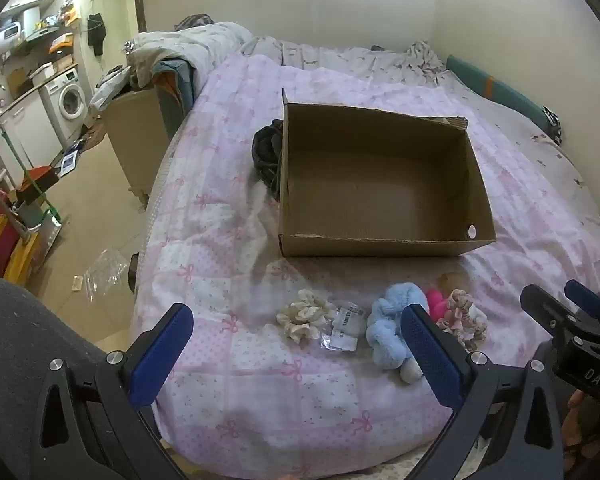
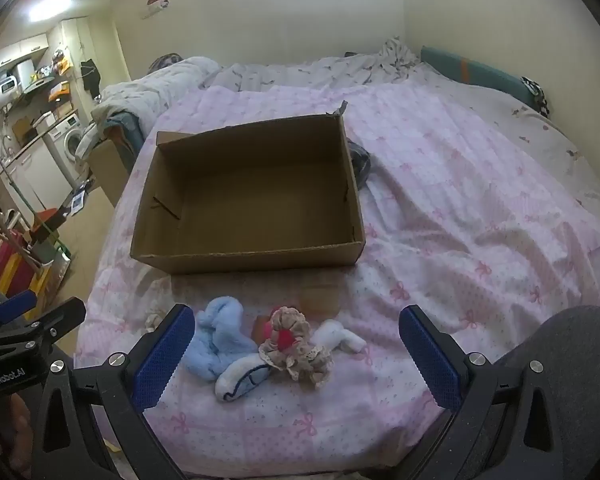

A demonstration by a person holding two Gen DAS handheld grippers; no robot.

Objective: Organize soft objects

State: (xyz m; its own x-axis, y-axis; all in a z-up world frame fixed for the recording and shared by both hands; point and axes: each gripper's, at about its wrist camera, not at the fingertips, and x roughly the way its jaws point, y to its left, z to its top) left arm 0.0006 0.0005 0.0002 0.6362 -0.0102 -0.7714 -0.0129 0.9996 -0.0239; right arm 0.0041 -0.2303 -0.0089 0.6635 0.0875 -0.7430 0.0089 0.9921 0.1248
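Both tongs, left (image 1: 298, 354) and right (image 2: 296, 356), tilted down over bed's near edge, spread wide, empty. Blue plush (image 2: 220, 336), scrunchies (image 2: 296, 344) near edge; cardboard box (image 2: 244, 258) mid-bed. Cream scrunchie (image 1: 304, 316) clear only in left view.

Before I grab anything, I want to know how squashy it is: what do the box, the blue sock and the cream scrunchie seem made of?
The box: brown corrugated cardboard, matt, with torn ragged edges. The blue sock: fluffy fleece-like knit, judging by its fuzzy pile. The cream scrunchie: thin gathered fabric, perhaps satin, given its slightly shiny ruffles.
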